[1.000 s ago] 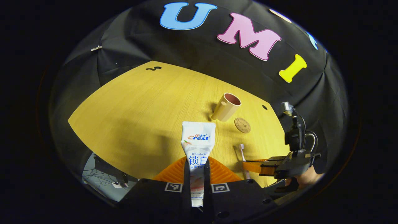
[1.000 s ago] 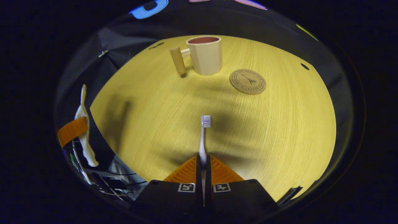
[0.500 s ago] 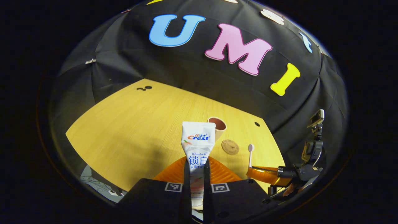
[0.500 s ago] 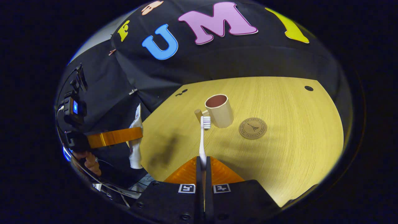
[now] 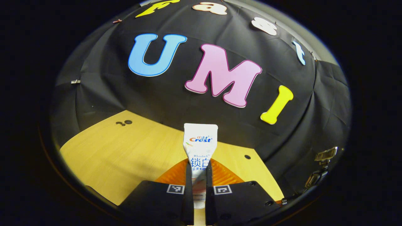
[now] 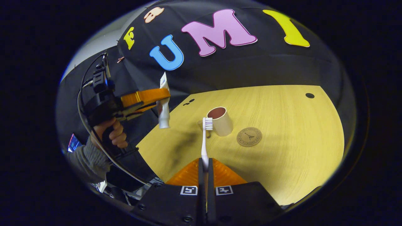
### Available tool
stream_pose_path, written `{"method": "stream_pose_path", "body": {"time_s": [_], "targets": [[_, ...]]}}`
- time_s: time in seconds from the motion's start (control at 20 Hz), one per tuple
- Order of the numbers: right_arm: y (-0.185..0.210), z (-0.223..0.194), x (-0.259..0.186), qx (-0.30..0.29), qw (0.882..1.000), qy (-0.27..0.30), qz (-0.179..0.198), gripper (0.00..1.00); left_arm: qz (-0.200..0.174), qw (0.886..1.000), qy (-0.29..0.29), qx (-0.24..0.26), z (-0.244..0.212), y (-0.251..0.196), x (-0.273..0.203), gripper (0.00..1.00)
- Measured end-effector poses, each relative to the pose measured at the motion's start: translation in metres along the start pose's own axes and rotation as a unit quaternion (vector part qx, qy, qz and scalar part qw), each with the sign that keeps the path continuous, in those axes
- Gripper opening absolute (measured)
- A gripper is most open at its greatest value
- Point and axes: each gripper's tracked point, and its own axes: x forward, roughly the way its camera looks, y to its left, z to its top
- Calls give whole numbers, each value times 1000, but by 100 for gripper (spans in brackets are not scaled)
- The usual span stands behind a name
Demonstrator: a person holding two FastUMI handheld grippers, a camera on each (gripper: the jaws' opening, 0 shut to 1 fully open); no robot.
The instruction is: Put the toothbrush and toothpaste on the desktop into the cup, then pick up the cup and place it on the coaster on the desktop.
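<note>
My left gripper (image 5: 198, 168) is shut on the white toothpaste tube (image 5: 200, 147), which stands up between the orange fingers, high above the desk. In the right gripper view that same gripper (image 6: 158, 102) is at the left, held by a hand, with the tube (image 6: 163, 108) hanging cap down. My right gripper (image 6: 204, 164) is shut on the toothbrush (image 6: 205, 138), bristles pointing forward. The beige cup (image 6: 220, 121) stands upright beyond the brush head, its handle hidden behind it. The round cork coaster (image 6: 249, 137) lies just right of the cup.
The yellow wooden desk (image 6: 289, 125) has a small cable hole (image 6: 309, 95) at its far right and another hole (image 5: 247, 156) in the left gripper view. A person's hand and grey sleeve (image 6: 94, 147) are at the left. The other gripper's camera mount (image 5: 323, 163) is at the right edge.
The left gripper has risen and tilted up with the toothpaste, so cup and coaster have left its view. The right gripper has lifted the toothbrush off the desk toward the cup.
</note>
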Motion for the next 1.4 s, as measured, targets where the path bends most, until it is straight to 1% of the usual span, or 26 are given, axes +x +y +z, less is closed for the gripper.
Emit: {"method": "stream_pose_path", "body": {"time_s": [0.1,0.2,0.3,0.5,0.75,0.95,1.15,1.3,1.4], "targets": [[-12,3,-6,10,1000,-7,-9,6,-4,1000,-9,-8,8,-1,22,19],[-23,5,-11,14,1000,-11,-20,6,-5,1000,-10,6,10,-2,44,19],[-32,5,-14,21,999,-14,-32,6,-20,1000,-12,4,10,-10,65,19],[-43,8,-25,31,998,-26,-47,6,-33,999,-5,-4,-4,-9,103,19],[-47,7,-28,41,997,-29,-54,6,-28,1000,-3,6,-22,-1,139,19],[-47,2,-26,43,997,-23,-55,6,-17,999,9,33,-45,8,158,19],[-51,0,-26,51,997,-20,-59,6,-13,997,25,67,-67,8,167,19],[-57,0,-27,51,996,-20,-66,6,-11,995,27,90,-75,8,171,19],[-59,-2,-27,52,996,-20,-70,6,-12,994,35,99,-82,9,175,19]]}}
